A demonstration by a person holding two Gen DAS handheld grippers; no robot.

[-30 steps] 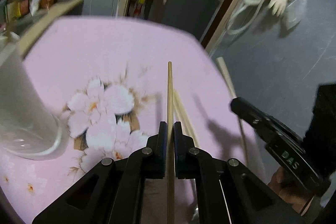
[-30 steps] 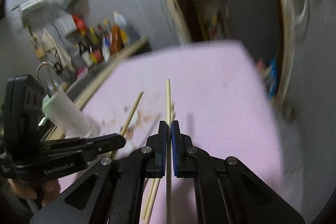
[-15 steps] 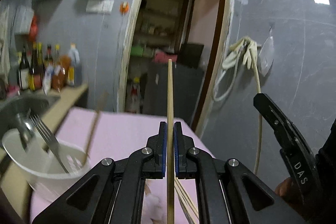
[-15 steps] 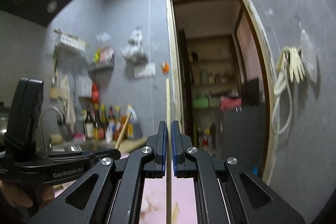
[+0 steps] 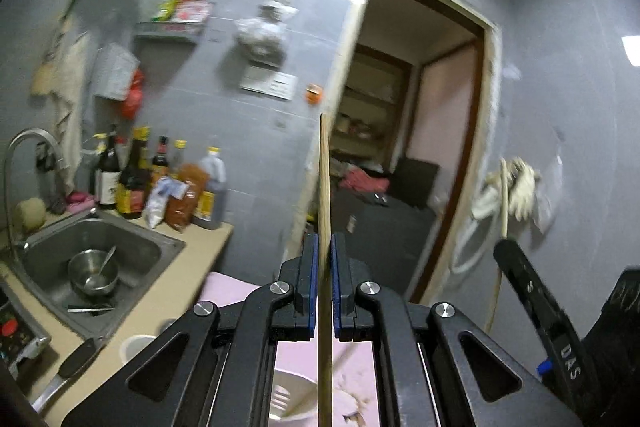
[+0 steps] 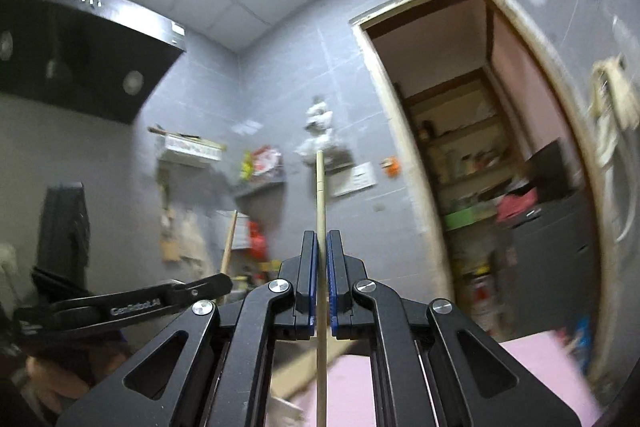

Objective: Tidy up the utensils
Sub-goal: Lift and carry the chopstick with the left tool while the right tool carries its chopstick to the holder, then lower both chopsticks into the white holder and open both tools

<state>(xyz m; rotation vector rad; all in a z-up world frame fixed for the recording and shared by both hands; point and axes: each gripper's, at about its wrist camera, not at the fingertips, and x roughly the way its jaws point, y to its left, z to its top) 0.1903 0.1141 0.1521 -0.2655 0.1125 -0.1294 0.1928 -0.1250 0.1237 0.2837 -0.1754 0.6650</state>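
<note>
Both cams ride on the hand-held grippers, looking forward along the fingers. Left wrist view: roughly level, left hand-held gripper (image 5: 324,281) fills the lower centre of frame, sink (image 5: 158,247) and bench (image 5: 182,289) at lower left, doorway (image 5: 420,163) right of centre, right hand-held gripper (image 5: 505,251) poking in at lower right. Right wrist view: tilted up a bit, right hand-held gripper (image 6: 322,281) at lower centre, ceiling across the top, range hood (image 6: 84,55) upper left, left hand-held gripper (image 6: 227,282) at lower left. Shared: same doorway (image 6: 480,163), grey tiled wall (image 5: 240,83) with its shelf clutter. Far wall blurred in both.
</note>
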